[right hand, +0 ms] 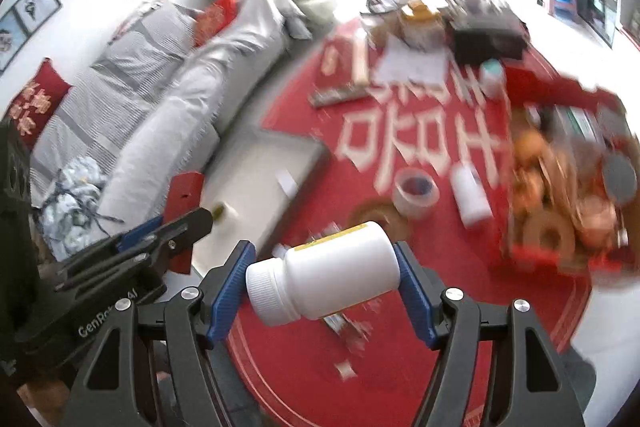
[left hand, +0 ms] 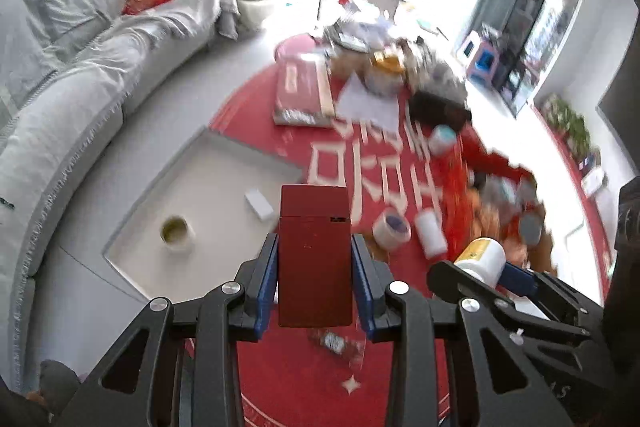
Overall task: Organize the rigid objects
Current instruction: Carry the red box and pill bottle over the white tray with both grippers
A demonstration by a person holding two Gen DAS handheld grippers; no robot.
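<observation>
A long grey sofa (left hand: pixel 80 115) curves along the left side of the room. Next to it on the floor lies a big round red rug (left hand: pixel 312 379) with large pale letters on it. A flat white tray (left hand: pixel 200 203) sits at the left edge of the rug, partly on the pale floor. Inside the tray are a small roll of tape (left hand: pixel 176 233) and a little white box (left hand: pixel 259 205), well apart from each other.

The left gripper (left hand: pixel 315 267) is closed partway, with its blue pads pressed on both sides of a dark red box (left hand: pixel 314 251). The box stands upright between the fingers, held up in the air over the near edge of the tray.

The right gripper (right hand: pixel 326 281) is open about halfway and squeezes a white bottle (right hand: pixel 328 277) with a white cap. The bottle lies sideways between the blue pads, cap to the left, up above the rug.

On the rug past the grippers lie a wide tape roll (right hand: pixel 416 193) and another white bottle (right hand: pixel 471 197), just beside each other. To the right is a blurry pile of red and orange things (right hand: pixel 560 179).
</observation>
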